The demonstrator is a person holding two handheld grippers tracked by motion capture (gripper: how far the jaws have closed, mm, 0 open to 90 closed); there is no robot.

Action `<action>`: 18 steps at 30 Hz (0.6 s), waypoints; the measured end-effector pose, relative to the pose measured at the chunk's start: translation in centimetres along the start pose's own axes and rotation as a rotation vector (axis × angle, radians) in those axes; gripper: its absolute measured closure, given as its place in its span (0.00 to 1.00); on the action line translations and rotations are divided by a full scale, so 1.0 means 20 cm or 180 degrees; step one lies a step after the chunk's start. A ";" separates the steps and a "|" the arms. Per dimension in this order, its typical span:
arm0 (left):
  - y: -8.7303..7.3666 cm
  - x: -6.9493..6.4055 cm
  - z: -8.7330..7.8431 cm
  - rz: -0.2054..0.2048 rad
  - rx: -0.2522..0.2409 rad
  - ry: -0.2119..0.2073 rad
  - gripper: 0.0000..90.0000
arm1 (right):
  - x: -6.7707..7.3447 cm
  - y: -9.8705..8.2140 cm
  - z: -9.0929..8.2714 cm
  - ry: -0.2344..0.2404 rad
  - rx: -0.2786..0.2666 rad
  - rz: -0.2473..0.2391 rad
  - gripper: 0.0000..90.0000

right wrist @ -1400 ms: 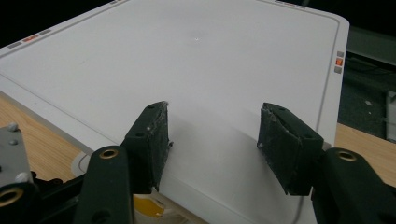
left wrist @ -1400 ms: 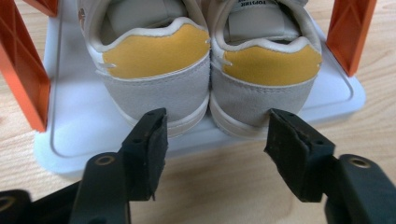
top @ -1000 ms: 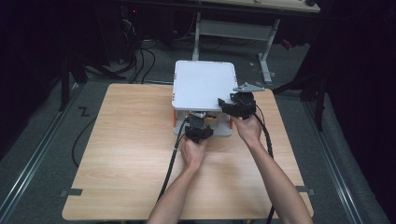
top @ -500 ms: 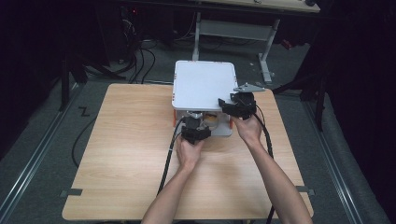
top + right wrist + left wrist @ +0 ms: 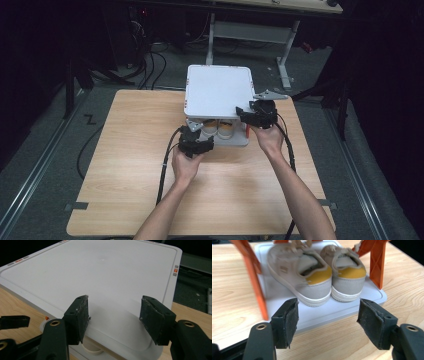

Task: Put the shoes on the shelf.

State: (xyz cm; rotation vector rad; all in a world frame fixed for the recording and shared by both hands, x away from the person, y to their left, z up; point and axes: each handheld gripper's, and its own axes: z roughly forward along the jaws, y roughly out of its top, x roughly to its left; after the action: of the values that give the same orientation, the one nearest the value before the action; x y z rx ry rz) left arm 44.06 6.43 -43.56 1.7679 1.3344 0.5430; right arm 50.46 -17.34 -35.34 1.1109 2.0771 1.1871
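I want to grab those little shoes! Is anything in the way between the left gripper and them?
Nothing visible blocks them. The left gripper is open, and the two shoes sit heel-first straight ahead on the white bottom shelf. The orange posts stand off to each side, and the white top shelf is above.

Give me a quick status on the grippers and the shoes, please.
Left gripper open, jaws just widened, nothing between them. Right gripper open over the rack's top shelf. Shoes on the lower shelf. Orange posts flank them.
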 end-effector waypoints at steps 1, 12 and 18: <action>0.00 0.01 -0.02 0.0016 -0.0022 -0.0009 0.36 | 0.00 0.00 -0.01 0.0015 -0.0013 0.0022 0.44; 0.04 0.09 -0.16 0.0034 -0.0160 -0.0088 0.34 | -0.04 -0.05 -0.11 0.0060 -0.0144 0.0115 0.45; 0.05 0.13 -0.22 0.0011 -0.0233 -0.0114 0.33 | -0.04 -0.08 -0.18 0.0090 -0.0230 0.0094 0.47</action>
State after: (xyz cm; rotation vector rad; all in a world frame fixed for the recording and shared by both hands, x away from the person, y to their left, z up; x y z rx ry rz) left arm 42.20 10.25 -40.66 1.7130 1.2713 0.5529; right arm 47.76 -20.14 -34.89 1.1009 2.0284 1.2887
